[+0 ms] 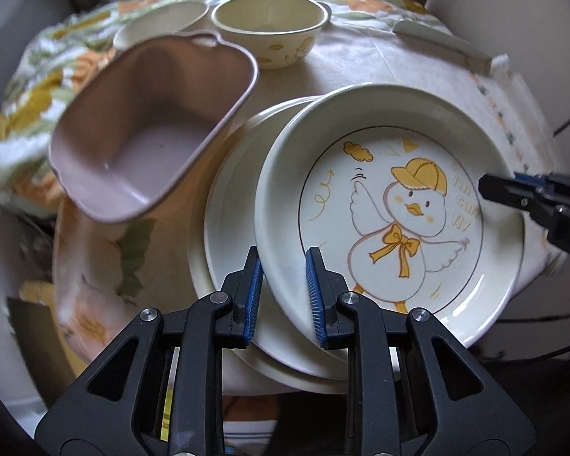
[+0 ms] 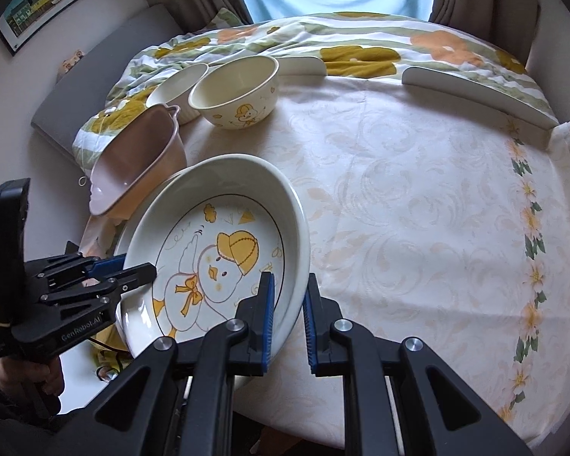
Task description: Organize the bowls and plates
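Nearest the lens, my left claw (image 1: 284, 296) is gripping the near rim of a cream plate with a duck drawing (image 1: 391, 220), its blue pads (image 1: 255, 296) sitting one on each side of the rim wall, at six o'clock in the left wrist view. In the right wrist view my right claw (image 2: 288, 319) is clamping the same duck plate at its opposite rim, also at six o'clock, one pad inside the wall and one outside. So I am holding this plate with both claws, each narrowly closed on the rim. In the right view my left claw is reaching in from nine o'clock, and a hand (image 2: 22, 380) is gripping its handle at eight o'clock.

The duck plate is tilting and lying partly over a second cream plate (image 1: 231, 205), which is showing at its left edge. Both are sitting on a pale patterned tablecloth (image 2: 418, 205).

Farther out, at ten o'clock, a pink oblong dish (image 1: 144, 129) is leaning on its side, just beside the plates. Beyond it, at twelve o'clock, a cream bowl with a duck print (image 1: 271, 26) is standing upright, with a ribbed white bowl (image 1: 159, 24) touching or nearly touching its left side.

At the far edge, a floral blanket (image 2: 361, 41) is spreading behind the bowls.
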Demonstrator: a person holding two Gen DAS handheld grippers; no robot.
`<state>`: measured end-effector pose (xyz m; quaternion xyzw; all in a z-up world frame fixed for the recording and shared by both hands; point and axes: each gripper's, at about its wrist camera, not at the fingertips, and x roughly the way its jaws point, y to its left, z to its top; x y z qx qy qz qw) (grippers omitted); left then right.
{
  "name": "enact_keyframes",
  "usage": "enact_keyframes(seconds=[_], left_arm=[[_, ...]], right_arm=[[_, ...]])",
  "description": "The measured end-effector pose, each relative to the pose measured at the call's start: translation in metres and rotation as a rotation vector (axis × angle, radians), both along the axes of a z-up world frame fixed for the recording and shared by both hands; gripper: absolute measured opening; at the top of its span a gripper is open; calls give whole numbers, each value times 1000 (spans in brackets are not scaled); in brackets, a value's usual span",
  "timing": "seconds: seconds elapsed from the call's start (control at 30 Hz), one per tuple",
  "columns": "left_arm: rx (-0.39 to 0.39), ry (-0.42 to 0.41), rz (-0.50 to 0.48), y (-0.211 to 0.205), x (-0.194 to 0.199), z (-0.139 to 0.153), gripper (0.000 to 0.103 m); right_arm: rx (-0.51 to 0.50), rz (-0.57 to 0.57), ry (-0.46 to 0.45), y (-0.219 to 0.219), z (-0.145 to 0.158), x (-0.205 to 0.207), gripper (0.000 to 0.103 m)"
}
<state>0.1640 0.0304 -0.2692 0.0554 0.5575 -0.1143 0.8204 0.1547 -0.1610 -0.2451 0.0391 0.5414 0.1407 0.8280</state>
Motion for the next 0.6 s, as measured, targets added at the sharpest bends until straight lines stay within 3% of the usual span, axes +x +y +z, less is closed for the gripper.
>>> enact_keyframes(seconds=[0.37, 0.6], left_arm=[[180, -101, -68, -12, -8, 5, 21], [202, -104, -71, -8, -10, 5, 20]], right_arm=[[-74, 8, -26, 10, -2, -4, 13], [-131, 27, -32, 22, -5, -5, 13]])
